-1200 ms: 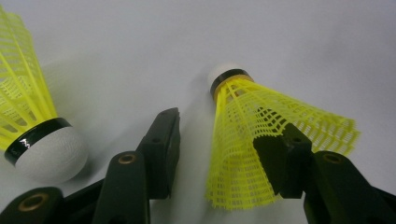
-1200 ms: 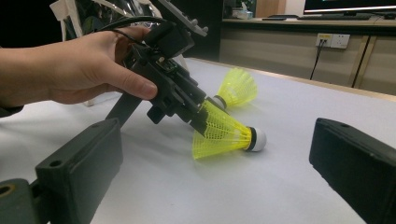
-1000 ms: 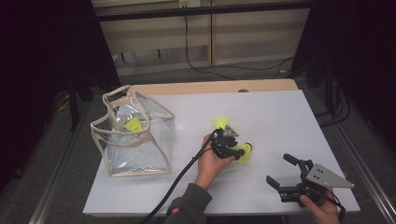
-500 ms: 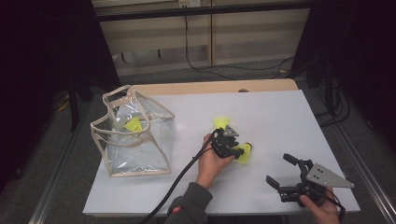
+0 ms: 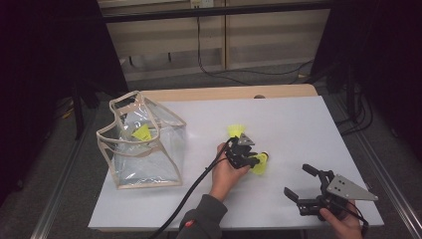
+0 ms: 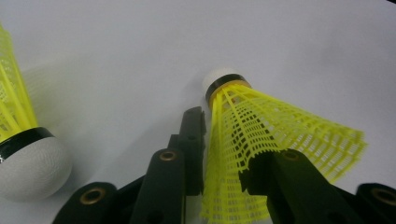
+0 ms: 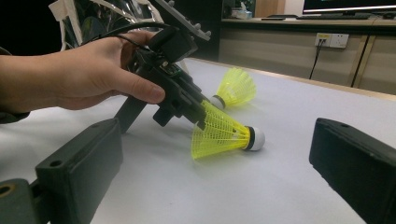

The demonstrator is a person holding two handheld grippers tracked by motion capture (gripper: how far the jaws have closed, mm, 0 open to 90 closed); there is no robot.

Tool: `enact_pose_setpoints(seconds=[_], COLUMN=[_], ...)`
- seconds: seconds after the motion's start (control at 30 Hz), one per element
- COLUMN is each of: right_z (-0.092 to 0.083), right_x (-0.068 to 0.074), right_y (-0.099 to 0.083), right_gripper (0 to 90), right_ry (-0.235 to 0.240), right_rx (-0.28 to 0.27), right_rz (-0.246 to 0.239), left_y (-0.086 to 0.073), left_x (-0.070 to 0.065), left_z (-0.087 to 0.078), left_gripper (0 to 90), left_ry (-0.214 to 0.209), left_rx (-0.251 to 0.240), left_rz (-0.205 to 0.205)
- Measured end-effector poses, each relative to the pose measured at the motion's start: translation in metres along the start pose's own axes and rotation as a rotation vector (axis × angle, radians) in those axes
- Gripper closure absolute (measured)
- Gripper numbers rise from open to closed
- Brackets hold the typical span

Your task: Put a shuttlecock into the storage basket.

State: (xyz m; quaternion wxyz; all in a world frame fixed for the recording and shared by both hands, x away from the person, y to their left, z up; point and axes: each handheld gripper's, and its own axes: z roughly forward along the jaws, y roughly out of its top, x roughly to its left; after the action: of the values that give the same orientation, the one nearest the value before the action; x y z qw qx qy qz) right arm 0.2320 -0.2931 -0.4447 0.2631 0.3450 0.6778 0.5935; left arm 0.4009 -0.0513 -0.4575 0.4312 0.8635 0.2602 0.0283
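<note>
shuttlecock: a yellow shuttlecock (image 6: 261,140) lies on its side on the white table (image 5: 298,124), white cork tip pointing away from the hand, mesh skirt between the jaws of the left gripper (image 5: 247,158)

left gripper: its jaws have just been closing and now sit narrow, one on each side of the skirt; in the left gripper view both touch the mesh, and in the right gripper view the skirt looks pinched at its wide end, so I judge the grip made, though a soft skirt gives little to squeeze

what changed: against the earlier high views only the jaw gap differs; hand and shuttlecock lie where they were, nothing lifted yet

meaning: the pick looks about done, and a lift is the likely next step

second shuttlecock: another yellow one (image 5: 237,131) stands just beyond the left gripper, free of it

right gripper: the right gripper (image 5: 304,185) rests near the table's near right corner, jaws wide apart with nothing between them, well apart from the shuttlecock

bag: a clear plastic bag (image 5: 144,149) with beige trim stands open at the left of the table; something yellow (image 5: 141,133) shows through its wall, probably a shuttlecock already dropped in, which makes the bag the likely destination
</note>
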Motion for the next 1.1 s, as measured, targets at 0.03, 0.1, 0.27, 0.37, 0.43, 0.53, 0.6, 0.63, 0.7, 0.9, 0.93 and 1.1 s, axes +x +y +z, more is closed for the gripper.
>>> enact_pose_setpoints(seconds=[0.03, 0.1, 0.27, 0.37, 0.43, 0.53, 0.6, 0.63, 0.7, 0.9, 0.93, 1.1], right_z=[0.000, 0.000, 0.000, 0.000, 0.000, -0.001, -0.001, -0.001, -0.001, -0.001, -0.001, 0.000], right_x=[0.000, 0.000, 0.000, 0.000, 0.000, 0.000, 0.000, 0.000, 0.000, -0.001, 0.000, 0.000], right_y=[0.000, 0.000, 0.000, 0.000, 0.000, 0.000, 0.000, 0.000, 0.001, 0.001, 0.001, 0.001], right_gripper=[2.8, 2.8, 2.8, 2.8, 2.8, 2.8, 2.8, 2.8, 2.8, 2.8, 2.8, 2.8], right_ry=[-0.001, -0.002, -0.002, -0.001, -0.001, -0.003, -0.003, -0.003, -0.003, -0.003, -0.003, -0.002], right_rx=[0.001, 0.001, 0.000, -0.003, -0.003, -0.003, -0.003, -0.004, -0.004, -0.007, -0.009, -0.007], right_rz=[-0.001, -0.001, -0.004, -0.005, -0.006, -0.004, -0.003, -0.003, -0.005, -0.007, -0.006, -0.010], left_y=[0.000, 0.000, 0.002, 0.002, 0.002, 0.003, 0.003, 0.003, 0.004, 0.006, 0.007, 0.008], left_x=[0.000, 0.000, -0.003, -0.004, -0.005, -0.005, -0.004, -0.004, -0.003, -0.001, -0.001, 0.000], left_z=[0.000, -0.001, -0.004, -0.006, -0.007, -0.009, -0.010, -0.011, -0.013, -0.022, -0.024, -0.033], left_gripper=[75.4, 76.2, 83.6, 85.1, 85.7, 86.5, 86.7, 86.8, 87.3, 87.4, 87.4, 87.5], left_ry=[-0.002, 0.003, -0.015, -0.025, -0.027, -0.034, -0.035, -0.034, -0.039, -0.042, -0.042, -0.039], left_rx=[0.004, 0.020, 0.044, 0.061, 0.060, 0.064, 0.072, 0.080, 0.088, 0.095, 0.097, 0.110], left_rz=[0.000, -0.008, -0.035, -0.046, -0.049, -0.059, -0.065, -0.072, -0.068, -0.076, -0.077, -0.079])
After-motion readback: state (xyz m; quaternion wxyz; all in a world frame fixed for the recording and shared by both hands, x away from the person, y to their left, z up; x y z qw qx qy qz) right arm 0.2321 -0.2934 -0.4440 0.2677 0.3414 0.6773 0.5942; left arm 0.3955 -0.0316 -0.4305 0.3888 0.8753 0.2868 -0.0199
